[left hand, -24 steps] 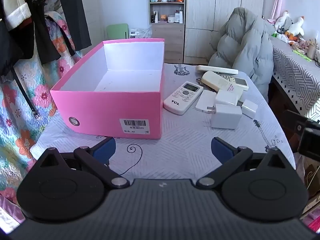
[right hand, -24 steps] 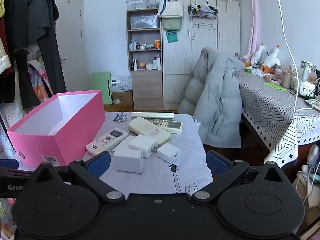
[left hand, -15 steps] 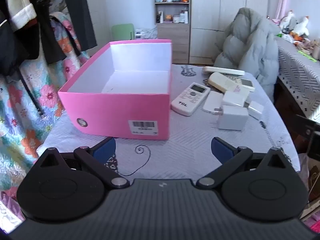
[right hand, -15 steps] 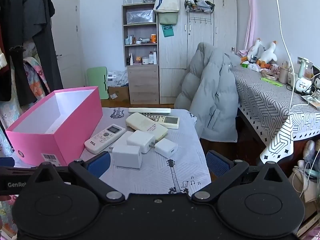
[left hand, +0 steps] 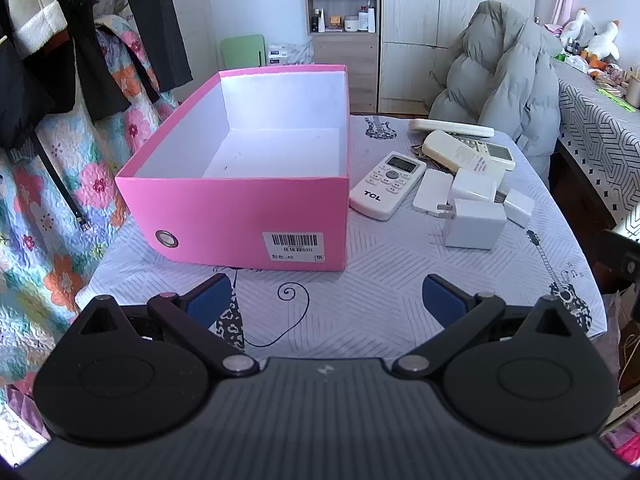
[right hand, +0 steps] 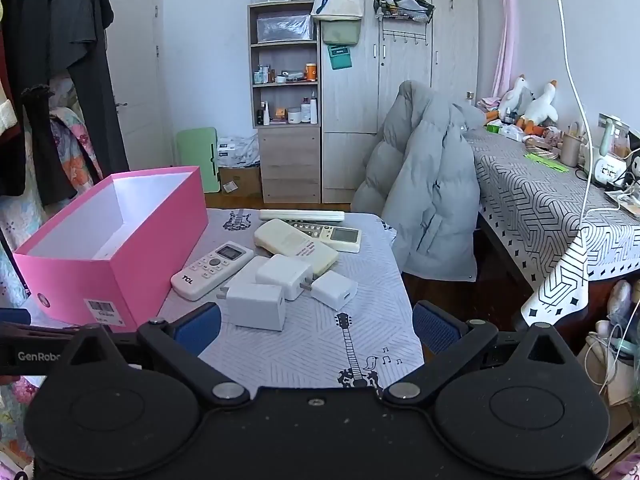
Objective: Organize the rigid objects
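Worktop (left hand: pixel 360 312) under a pale cloth printed with guitars. Pink box (left hand: pixel 248 216) on its left half, open-topped, white inside, nothing in it; barcode label on the near wall.

Just right of the box, a cluster of white things:
- TCL remote (left hand: pixel 387 185), face up, lying aslant beside the box's right wall.
- Flat adapter (left hand: pixel 431 192) touching the remote's right side, prongs toward the near edge.
- Large charger (left hand: pixel 474 224), nearest of the cluster, a little apart from the rest in the left view.
- Second charger (left hand: pixel 474 185) just behind it.
- Small charger (left hand: pixel 519 207) at the right end.
- Cream remote (left hand: pixel 460 152) farther back, lying over a remote with a display (left hand: pixel 496 152).
- Long white bar (left hand: pixel 452 128) at the far edge.

Left hand-held gripper (left hand: pixel 326 300): blue pads spread wide, nothing between them, low over the near edge, in front of the box.
Right hand-held gripper (right hand: pixel 316 326): likewise spread wide and holding nothing, over the near right part, large charger (right hand: pixel 256 306) just ahead of its left pad.

Grey puffer coat (right hand: pixel 424 200) draped behind the far right corner. Patterned table (right hand: pixel 540 208) at right with plush geese. Clothes hanging at left.
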Action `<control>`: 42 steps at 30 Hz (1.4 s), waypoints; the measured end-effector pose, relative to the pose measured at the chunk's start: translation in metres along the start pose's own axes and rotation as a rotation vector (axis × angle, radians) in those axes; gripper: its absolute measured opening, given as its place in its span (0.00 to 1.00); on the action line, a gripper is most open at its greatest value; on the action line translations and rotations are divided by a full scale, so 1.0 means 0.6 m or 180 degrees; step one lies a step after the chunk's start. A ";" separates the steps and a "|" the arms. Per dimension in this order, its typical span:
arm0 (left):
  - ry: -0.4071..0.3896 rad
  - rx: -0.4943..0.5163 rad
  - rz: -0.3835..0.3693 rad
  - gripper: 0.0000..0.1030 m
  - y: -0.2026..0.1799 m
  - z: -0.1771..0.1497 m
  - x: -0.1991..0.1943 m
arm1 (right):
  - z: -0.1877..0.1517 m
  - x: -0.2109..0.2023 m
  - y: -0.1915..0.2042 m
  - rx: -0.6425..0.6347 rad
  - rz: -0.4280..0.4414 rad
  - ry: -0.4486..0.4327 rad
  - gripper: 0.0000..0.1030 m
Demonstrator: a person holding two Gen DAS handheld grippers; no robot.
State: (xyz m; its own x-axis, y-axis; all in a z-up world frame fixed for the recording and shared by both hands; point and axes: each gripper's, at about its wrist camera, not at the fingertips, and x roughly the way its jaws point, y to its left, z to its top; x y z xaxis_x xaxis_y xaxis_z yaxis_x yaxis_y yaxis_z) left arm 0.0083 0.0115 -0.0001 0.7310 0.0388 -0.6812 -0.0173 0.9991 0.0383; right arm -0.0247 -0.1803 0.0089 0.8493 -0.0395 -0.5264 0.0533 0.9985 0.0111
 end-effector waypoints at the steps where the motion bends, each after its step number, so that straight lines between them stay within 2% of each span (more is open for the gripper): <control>1: 0.0005 0.0000 -0.0009 1.00 0.001 0.000 0.000 | 0.000 0.000 0.000 -0.0001 0.0001 0.0001 1.00; 5: -0.0016 0.0049 -0.0023 1.00 -0.001 -0.001 -0.004 | -0.001 0.001 0.000 0.0007 0.0002 0.0006 1.00; 10: -0.0056 0.0056 -0.0156 1.00 -0.003 -0.001 -0.011 | -0.003 0.001 0.000 -0.0005 0.0000 0.0006 1.00; 29: 0.0101 -0.0024 0.0003 1.00 0.014 -0.010 0.013 | -0.009 0.014 0.001 0.0007 -0.0017 0.0075 1.00; 42: 0.0087 -0.0029 0.0007 1.00 0.016 -0.011 0.012 | -0.009 0.016 0.004 -0.0001 -0.0012 0.0082 1.00</control>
State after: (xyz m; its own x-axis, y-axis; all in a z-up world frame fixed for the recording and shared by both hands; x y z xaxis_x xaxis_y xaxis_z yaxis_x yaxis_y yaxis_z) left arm 0.0086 0.0214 -0.0095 0.7121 0.0412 -0.7009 -0.0251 0.9991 0.0333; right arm -0.0193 -0.1779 -0.0009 0.8353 -0.0423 -0.5482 0.0563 0.9984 0.0087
